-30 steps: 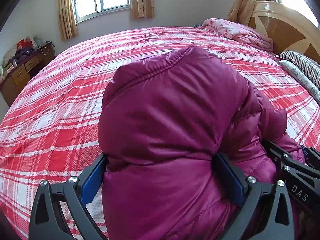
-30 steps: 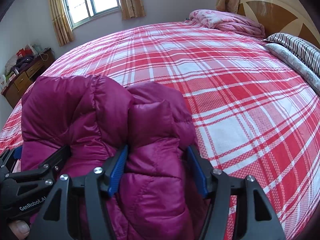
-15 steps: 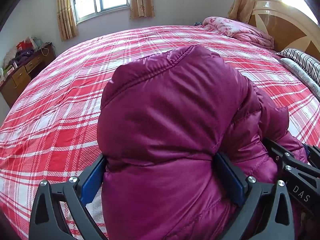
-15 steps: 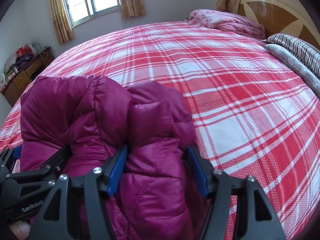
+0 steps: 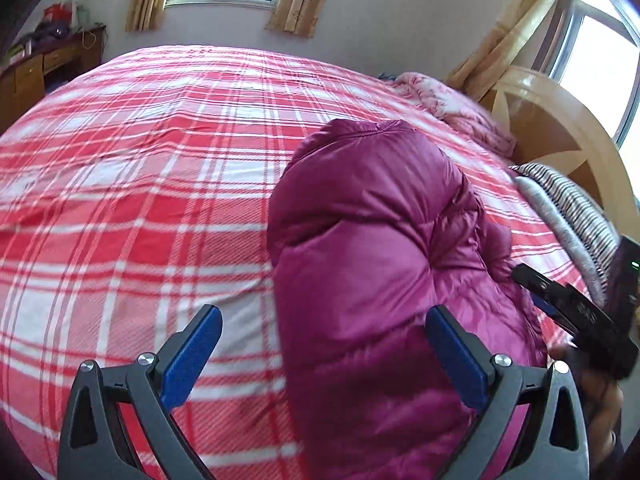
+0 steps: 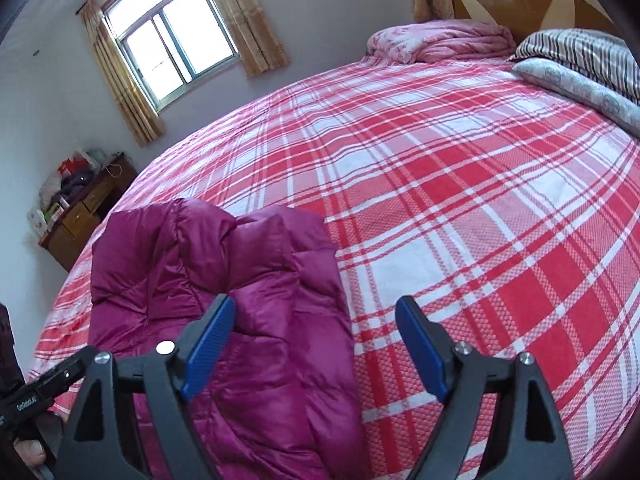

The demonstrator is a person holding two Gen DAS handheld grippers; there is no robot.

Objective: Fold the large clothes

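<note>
We look from two wrist cameras, each low over the plaid bed (image 5: 140, 200) and tilted downward along its own fingers. Our left view faces the far window wall, the magenta jacket (image 5: 372, 248) close at centre right. Our right view sits just beside, the jacket (image 6: 224, 280) at lower left. Both share jacket, bed, headboard (image 6: 520, 0) and window (image 6: 176, 36).
</note>
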